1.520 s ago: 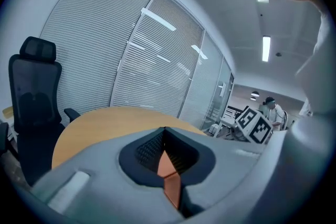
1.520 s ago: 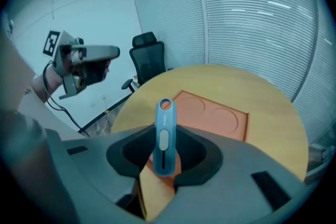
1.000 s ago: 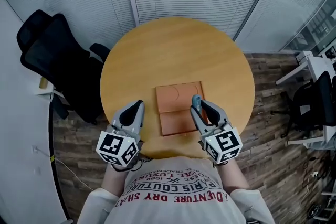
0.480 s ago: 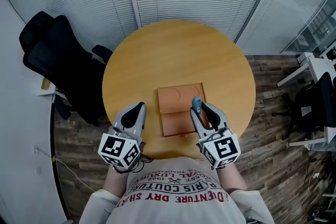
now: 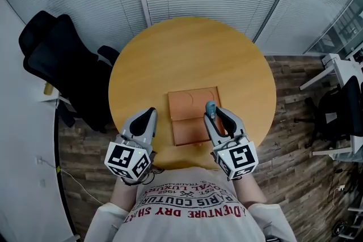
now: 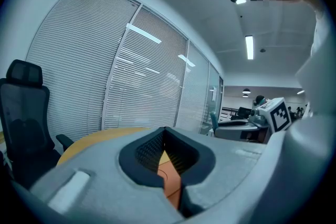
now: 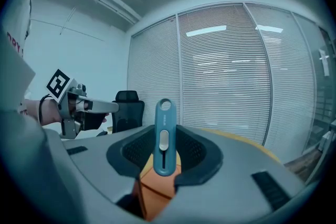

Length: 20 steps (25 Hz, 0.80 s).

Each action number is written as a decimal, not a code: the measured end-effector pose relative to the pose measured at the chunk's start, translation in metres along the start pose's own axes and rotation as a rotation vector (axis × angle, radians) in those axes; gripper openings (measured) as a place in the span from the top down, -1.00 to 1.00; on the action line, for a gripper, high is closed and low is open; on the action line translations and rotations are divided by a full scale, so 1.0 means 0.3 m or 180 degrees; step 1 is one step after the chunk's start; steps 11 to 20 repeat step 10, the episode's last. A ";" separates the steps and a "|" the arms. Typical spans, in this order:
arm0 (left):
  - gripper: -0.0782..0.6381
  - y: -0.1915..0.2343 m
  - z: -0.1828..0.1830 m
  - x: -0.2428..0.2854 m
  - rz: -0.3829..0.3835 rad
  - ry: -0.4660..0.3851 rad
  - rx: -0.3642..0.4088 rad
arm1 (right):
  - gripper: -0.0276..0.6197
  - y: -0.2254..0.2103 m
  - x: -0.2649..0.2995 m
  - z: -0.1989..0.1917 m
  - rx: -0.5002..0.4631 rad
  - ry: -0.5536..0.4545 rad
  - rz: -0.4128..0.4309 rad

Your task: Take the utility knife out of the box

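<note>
Clearly the right hand-held gripper grasps the utility knife above the box, the left hand-held gripper clenched empty; next, probably, setting it on the counter.

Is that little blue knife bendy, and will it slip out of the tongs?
Probably not bendy: the knife stands straight up, unbent, in the right tongs. It is likely light, since it looks small and slim. Its smooth shell might slip a bit, and because it is pinched only at its lower end, it could tilt.
</note>
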<state>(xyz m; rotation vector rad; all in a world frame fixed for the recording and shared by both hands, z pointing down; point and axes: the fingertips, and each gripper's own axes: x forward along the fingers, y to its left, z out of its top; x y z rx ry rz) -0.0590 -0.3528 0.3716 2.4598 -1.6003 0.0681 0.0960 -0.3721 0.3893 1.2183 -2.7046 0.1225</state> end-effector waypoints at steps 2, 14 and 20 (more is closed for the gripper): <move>0.80 0.004 -0.005 0.004 0.0001 0.0010 -0.0017 | 0.52 -0.002 0.006 -0.005 0.0008 0.0013 0.0005; 0.80 0.021 -0.011 0.023 0.0001 0.0026 -0.0055 | 0.52 -0.011 0.025 -0.012 0.0022 0.0045 0.0018; 0.80 0.021 -0.011 0.023 0.0001 0.0026 -0.0055 | 0.52 -0.011 0.025 -0.012 0.0022 0.0045 0.0018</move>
